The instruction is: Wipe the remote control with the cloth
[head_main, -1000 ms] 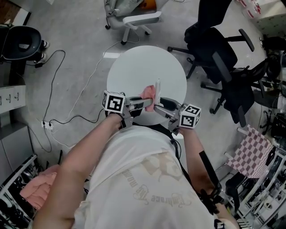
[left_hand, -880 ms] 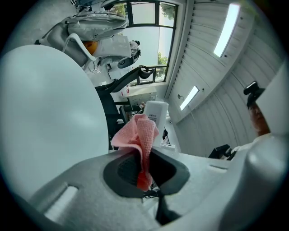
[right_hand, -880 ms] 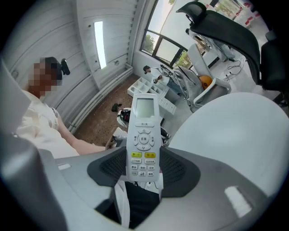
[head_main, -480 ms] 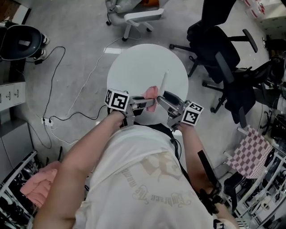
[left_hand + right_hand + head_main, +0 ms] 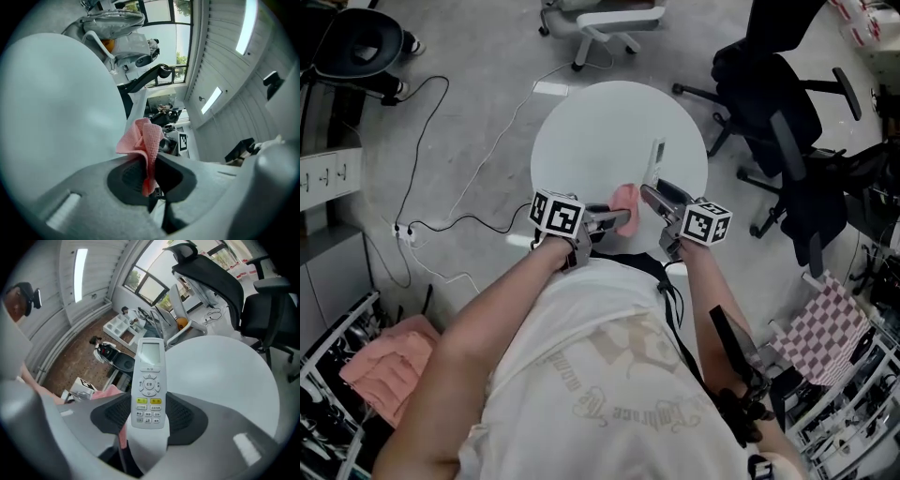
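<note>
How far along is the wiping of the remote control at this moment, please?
Picking up looks done: the left gripper is shut on the pink cloth, the right gripper on the remote control. In hand: both hang above the round table, cloth close beside the remote. Left: the wiping itself, seemingly; whether cloth and remote touch is unclear.

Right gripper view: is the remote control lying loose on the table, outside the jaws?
No: the remote control is clamped between the right gripper's jaws, its buttons in plain sight.

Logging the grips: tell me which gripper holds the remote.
The right gripper: the remote sits between its fingers; the left gripper pinches the cloth.
</note>
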The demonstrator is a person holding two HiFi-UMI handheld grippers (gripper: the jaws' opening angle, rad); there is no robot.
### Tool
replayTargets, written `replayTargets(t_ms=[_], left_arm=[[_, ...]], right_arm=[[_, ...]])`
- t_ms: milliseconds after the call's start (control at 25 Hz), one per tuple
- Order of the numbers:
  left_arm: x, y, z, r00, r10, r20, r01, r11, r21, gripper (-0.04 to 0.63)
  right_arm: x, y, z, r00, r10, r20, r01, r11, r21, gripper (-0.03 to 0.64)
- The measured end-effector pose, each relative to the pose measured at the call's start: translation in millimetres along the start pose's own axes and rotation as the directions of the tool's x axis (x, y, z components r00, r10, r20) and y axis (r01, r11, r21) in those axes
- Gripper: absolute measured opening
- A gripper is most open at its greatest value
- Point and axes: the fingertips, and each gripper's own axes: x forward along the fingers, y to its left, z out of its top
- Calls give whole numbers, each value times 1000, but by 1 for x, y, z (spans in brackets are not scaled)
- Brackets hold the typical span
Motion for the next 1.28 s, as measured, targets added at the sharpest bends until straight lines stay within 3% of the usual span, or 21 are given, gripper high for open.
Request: replayTargets(t_ms=[240,400,560,680,840,1160,1280], left_arm=[[-21,44,1,973,227,48,-227,974,-3,23],[-33,57,4,949,297,103,-295,955,-35,23],[-41,65,5,928,340,149,-335,940,-62,23],[-47,67,5,920,352,170,-345,936,-73,23],[-54,67,3,905,377,196,-369,926,-77,23],[-53,62,-2,886,408,222,-401,913,-77,23],[-53,62,-4,880,417,225,-412,908,-73,23]], right_arm=[[15,-36,-17,970,-130,-206,98,982,-161,239],[25,-55,-27,916,-243,-320,149,945,-291,239],[33,-75,-39,831,-374,-412,184,883,-431,239],[40,-83,-39,791,-445,-421,198,836,-512,241],[42,-86,-37,732,-545,-409,182,735,-654,242],[49,-82,-34,701,-600,-386,116,630,-768,249],[51,-82,-36,708,-597,-377,109,620,-777,250]])
